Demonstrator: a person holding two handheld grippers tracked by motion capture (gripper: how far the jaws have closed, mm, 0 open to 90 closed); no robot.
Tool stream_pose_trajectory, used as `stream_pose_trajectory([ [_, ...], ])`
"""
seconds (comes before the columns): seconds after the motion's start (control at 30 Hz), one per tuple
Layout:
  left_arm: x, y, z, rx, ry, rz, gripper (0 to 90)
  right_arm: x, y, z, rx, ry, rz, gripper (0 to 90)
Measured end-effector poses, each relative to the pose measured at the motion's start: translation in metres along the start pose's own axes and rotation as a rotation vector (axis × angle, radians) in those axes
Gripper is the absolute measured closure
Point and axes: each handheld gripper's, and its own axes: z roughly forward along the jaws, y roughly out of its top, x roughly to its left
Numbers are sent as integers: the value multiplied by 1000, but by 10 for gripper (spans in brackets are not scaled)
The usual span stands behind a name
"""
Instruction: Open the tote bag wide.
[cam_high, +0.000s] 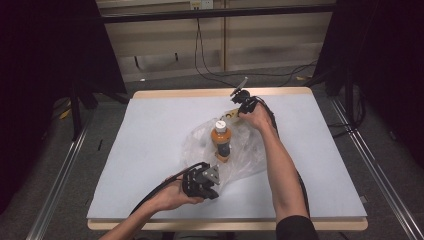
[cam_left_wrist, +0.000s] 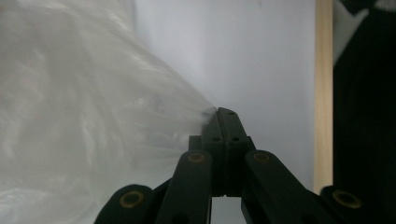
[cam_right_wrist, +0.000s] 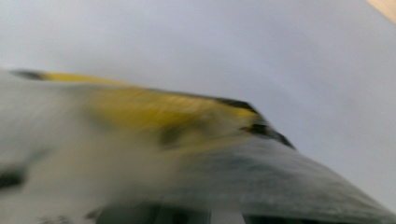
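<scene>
Left gripper (cam_left_wrist: 223, 116) jaws pinching plastic bag (cam_left_wrist: 93, 116), bottle (cam_high: 221, 140) inside

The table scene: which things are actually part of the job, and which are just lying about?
In the job:
- clear plastic bag
- orange bottle inside it
- left gripper, pinching the bag's edge
- right gripper, at the bag's far edge

Lying about:
- cables on the floor behind the table
</scene>
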Motion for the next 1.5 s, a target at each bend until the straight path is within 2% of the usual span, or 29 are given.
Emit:
stream_pose_trajectory([
  [0.07,3,3,-8,-33,1,-21,900,5,0,-6,-15,48,-25,900],
  [0.1,6,5,-14,-35,6,-9,900,9,0,-13,-41,65,-43,900],
  [0.13,6,6,-17,-60,24,-23,900,11,0,-20,-75,95,-46,900],
  [0.2,10,7,-26,-102,23,-33,900,13,-1,-33,-150,144,-55,900],
  [0.27,14,8,-36,-129,43,-41,900,15,-5,-47,-208,181,-54,900],
  [0.33,18,7,-44,-124,56,-48,900,16,-9,-59,-243,196,-64,900],
  [0.37,21,5,-45,-168,53,-60,900,16,-12,-64,-270,196,-68,900],
  [0.43,27,3,-55,-218,68,-80,900,13,-18,-76,-327,214,-56,900],
  [0.5,32,2,-64,-249,72,-89,900,11,-23,-87,-373,216,-40,900],
  [0.57,38,2,-74,-256,107,-97,900,8,-27,-98,-413,231,-39,900],
  [0.6,41,2,-75,-253,120,-99,900,7,-29,-104,-430,257,-55,900],
  [0.63,45,3,-76,-256,119,-108,900,8,-30,-106,-425,273,-64,900],
  [0.7,56,7,-74,-251,125,-119,900,17,-30,-106,-372,270,-109,900],
  [0.77,67,12,-68,-220,122,-133,900,27,-28,-103,-344,265,-144,900],
  [0.83,77,16,-60,-189,135,-146,900,38,-26,-97,-327,271,-153,900],
  [0.93,93,11,-46,-125,147,-192,900,49,-27,-85,-282,282,-182,900],
  [1.03,105,1,-33,-108,147,-230,900,56,-39,-63,-197,297,-188,900],
  [1.07,108,-2,-28,-89,149,-242,900,56,-42,-58,-182,302,-194,900],
  [1.1,111,-3,-26,-79,148,-237,900,57,-52,-46,-153,304,-193,900],
  [1.2,118,-6,-17,-23,169,-248,900,56,-60,-38,-123,303,-193,900],
  [1.27,121,-10,-15,-18,159,-260,900,55,-67,-33,-91,286,-204,900],
  [1.3,122,-14,-15,-5,173,-271,900,54,-71,-33,-80,281,-204,900],
  [1.33,124,-16,-15,12,185,-262,900,52,-76,-32,-64,268,-203,900],
  [1.37,126,-22,-15,24,197,-285,900,50,-80,-33,-75,270,-201,900],
  [1.43,130,-29,-18,-6,188,-310,900,44,-87,-37,-69,257,-199,900],
  [1.47,132,-33,-22,9,199,-295,900,42,-91,-39,-65,245,-198,900],
  [1.5,132,-37,-22,-19,217,-335,900,37,-99,-43,-58,235,-204,900],
])
